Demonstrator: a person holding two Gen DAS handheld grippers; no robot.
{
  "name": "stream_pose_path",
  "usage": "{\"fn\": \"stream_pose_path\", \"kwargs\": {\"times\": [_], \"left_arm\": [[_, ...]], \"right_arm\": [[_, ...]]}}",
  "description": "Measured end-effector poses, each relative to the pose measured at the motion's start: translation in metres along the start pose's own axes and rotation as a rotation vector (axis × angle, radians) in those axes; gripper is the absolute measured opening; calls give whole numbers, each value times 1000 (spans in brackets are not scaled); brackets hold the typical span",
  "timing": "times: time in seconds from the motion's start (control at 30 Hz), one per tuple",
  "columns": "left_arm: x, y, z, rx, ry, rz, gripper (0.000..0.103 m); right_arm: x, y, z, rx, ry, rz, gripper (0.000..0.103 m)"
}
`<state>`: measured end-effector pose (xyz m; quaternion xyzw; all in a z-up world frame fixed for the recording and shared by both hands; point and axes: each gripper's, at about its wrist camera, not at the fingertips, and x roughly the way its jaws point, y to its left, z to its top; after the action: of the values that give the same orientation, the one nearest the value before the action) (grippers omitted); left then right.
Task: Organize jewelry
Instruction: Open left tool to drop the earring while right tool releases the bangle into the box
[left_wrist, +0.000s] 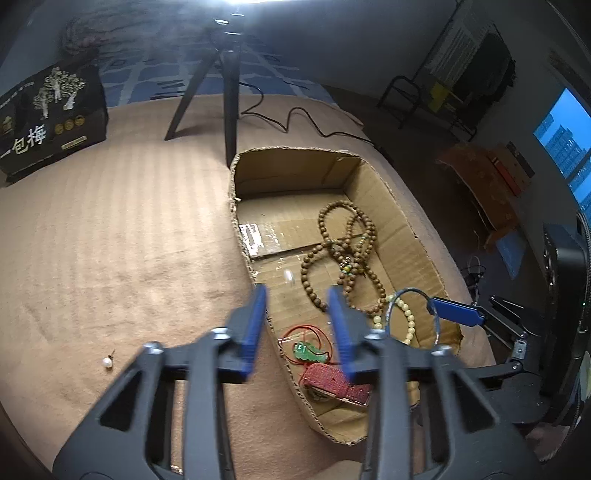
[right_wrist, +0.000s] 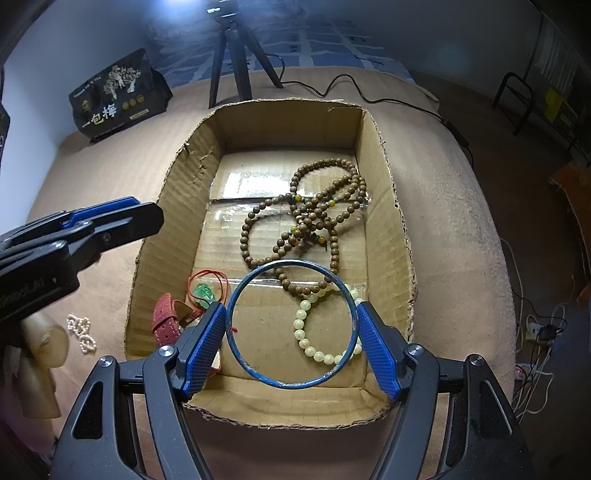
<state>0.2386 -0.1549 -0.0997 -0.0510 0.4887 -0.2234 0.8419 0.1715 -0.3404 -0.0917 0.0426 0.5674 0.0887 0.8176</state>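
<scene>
A tan blanket (right_wrist: 443, 206) covers the bed, with a cardboard box (right_wrist: 384, 184) on it. The right gripper (right_wrist: 291, 328) holds a thin blue ring (right_wrist: 236, 295) between its jaws over the box. The left gripper (left_wrist: 297, 291) has its jaws apart, holding nothing.

A tan bedcover (left_wrist: 110, 229) spreads under a black tripod (left_wrist: 225, 92) with a bright lamp overhead. A dark printed bag (left_wrist: 48, 118) sits left; a blue-lit window (left_wrist: 565, 140) glows right, beyond a metal rack (left_wrist: 461, 66).
</scene>
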Motion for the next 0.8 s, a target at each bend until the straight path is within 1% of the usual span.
{"fn": "stream_pose_path", "kwargs": {"times": [0.23, 0.53, 0.8], "left_arm": [[0, 1, 0, 1, 7, 8, 39], [-3, 0, -1, 2, 6, 14, 39], [-17, 12, -5, 10, -3, 38, 39]], "right_arm": [[-1, -1, 0, 4, -6, 23, 72], [-4, -1, 0, 4, -13, 16, 72], [-14, 15, 1, -33, -35, 13, 72]]}}
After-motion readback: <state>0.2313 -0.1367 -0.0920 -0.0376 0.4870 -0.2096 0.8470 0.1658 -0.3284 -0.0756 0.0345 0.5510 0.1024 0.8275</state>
